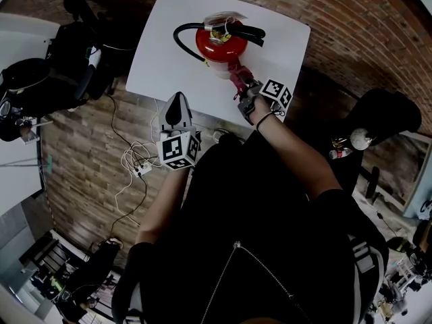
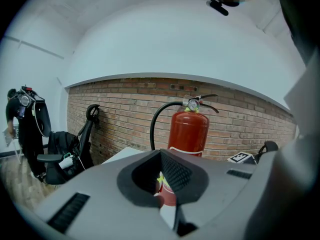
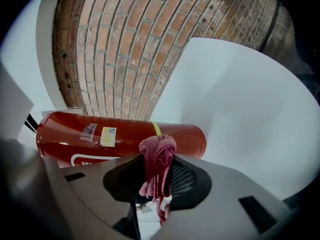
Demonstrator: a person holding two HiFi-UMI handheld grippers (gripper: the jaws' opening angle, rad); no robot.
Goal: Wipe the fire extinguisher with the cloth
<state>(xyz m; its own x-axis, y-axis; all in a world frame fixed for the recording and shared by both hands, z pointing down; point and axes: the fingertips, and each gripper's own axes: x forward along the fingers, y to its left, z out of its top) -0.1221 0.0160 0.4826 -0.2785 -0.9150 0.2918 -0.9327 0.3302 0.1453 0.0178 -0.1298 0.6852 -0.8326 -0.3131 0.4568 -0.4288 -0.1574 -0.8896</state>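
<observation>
One red fire extinguisher (image 1: 217, 46), upright near the middle of the white table (image 1: 162, 59), long axis vertical, valve uppermost; right gripper (image 1: 242, 86), forearm extended, clamped on the pink cloth (image 3: 156, 161) at its lower body; left gripper (image 1: 179, 104) at the near table edge, jaws together, empty.

Both grey, my left gripper (image 1: 177, 106) and right gripper (image 1: 244, 90) carry black-and-white marker cubes (image 1: 179, 150). I wear a black short-sleeved top (image 1: 270, 235) (pale stripes on one sleeve).

An office-like workroom is suggested by a white desk (image 1: 162, 46), a brick wall (image 2: 125, 106), an office chair (image 2: 62, 156) and cables (image 1: 131, 157) on the floor (image 1: 81, 154).
</observation>
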